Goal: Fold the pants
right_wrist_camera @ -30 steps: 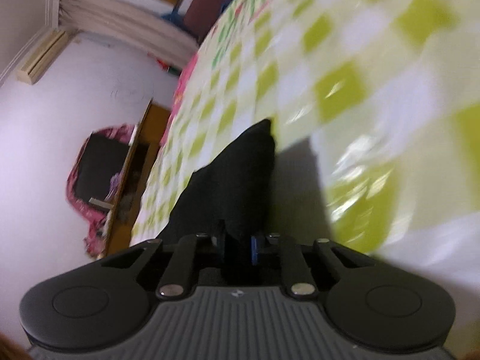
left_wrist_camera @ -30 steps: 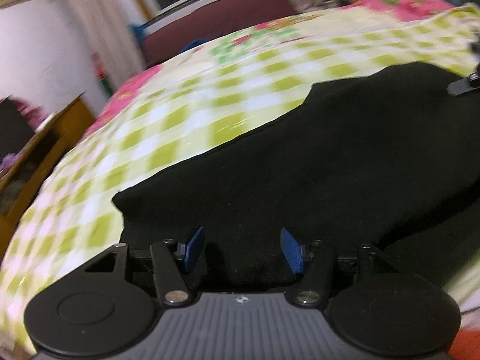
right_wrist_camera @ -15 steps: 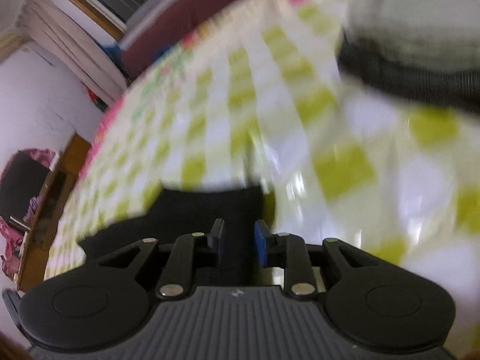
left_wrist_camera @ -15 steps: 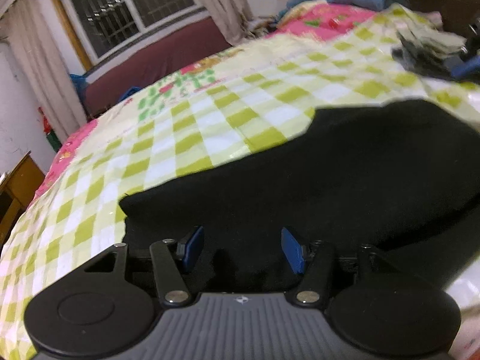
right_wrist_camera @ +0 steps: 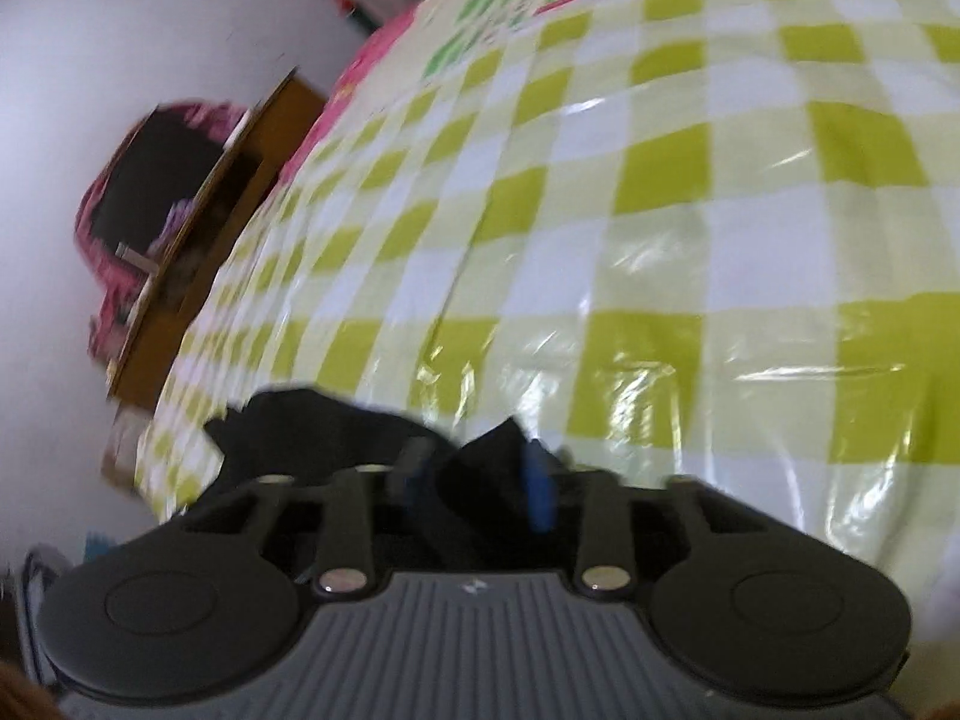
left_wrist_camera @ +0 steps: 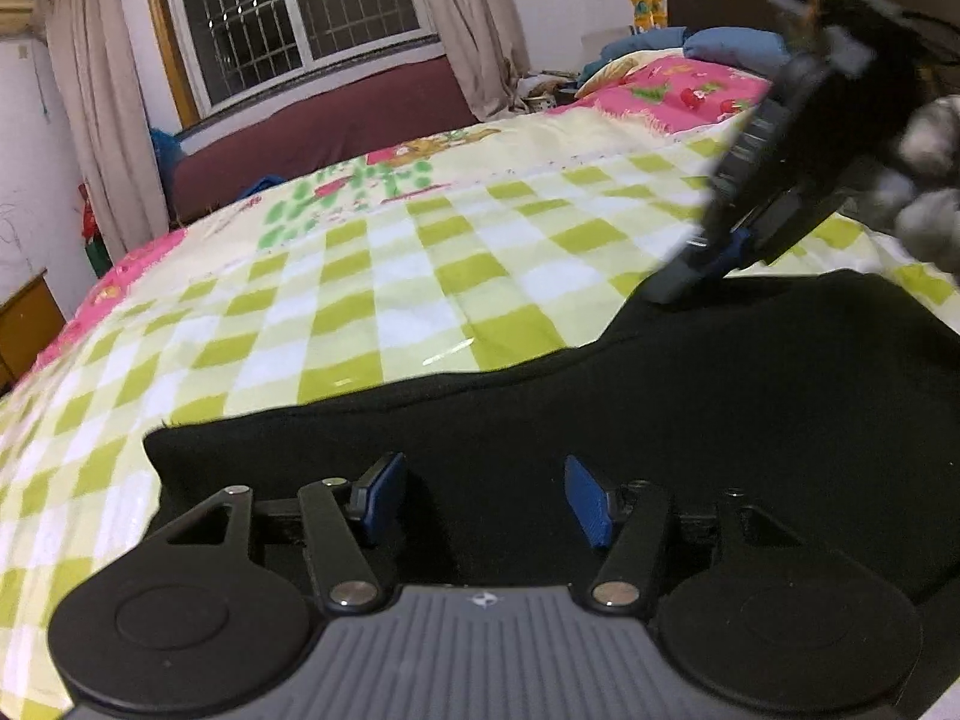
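On checked bedspread (left_wrist_camera: 372, 276), black pants (left_wrist_camera: 690, 396), right hand-held gripper (right_wrist_camera: 480, 480) pinching a fold

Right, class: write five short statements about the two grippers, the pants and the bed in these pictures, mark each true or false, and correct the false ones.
1. The pants are black. True.
2. The left gripper is clamped shut on the fabric. False: its jaws stand wide apart, open over the pants.
3. The right gripper has a tuft of black fabric between its fingers. True.
4. The bed cover is plain blue. False: it is checked green and white.
5. In the left wrist view the right gripper sits at the far edge of the pants. True.
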The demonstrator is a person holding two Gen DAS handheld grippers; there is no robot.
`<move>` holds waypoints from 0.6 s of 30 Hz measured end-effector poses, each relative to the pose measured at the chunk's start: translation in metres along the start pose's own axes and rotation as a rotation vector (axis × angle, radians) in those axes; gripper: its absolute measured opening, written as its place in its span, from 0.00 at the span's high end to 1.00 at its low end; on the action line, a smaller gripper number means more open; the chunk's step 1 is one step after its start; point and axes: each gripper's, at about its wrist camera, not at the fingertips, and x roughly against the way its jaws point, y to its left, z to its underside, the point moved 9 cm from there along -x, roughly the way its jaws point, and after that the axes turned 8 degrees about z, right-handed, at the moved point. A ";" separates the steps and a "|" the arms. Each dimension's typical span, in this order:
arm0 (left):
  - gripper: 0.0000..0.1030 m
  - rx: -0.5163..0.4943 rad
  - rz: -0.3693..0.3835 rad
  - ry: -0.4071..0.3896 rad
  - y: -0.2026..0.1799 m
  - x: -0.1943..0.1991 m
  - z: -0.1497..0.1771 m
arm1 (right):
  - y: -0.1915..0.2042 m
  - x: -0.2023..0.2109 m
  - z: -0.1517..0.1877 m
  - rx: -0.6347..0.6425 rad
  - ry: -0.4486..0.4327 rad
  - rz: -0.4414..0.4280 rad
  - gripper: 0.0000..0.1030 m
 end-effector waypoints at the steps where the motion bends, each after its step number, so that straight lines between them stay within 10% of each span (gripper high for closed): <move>1: 0.25 0.015 0.004 -0.004 0.002 -0.001 0.000 | 0.002 0.010 0.007 0.011 0.001 0.002 0.96; 11: 0.16 0.075 0.001 0.014 0.008 -0.008 0.006 | -0.063 0.018 0.002 -0.240 -0.181 0.224 0.98; 18: 0.17 0.048 -0.043 -0.006 0.004 0.009 -0.001 | -0.059 0.119 0.044 -0.300 -0.315 0.184 0.92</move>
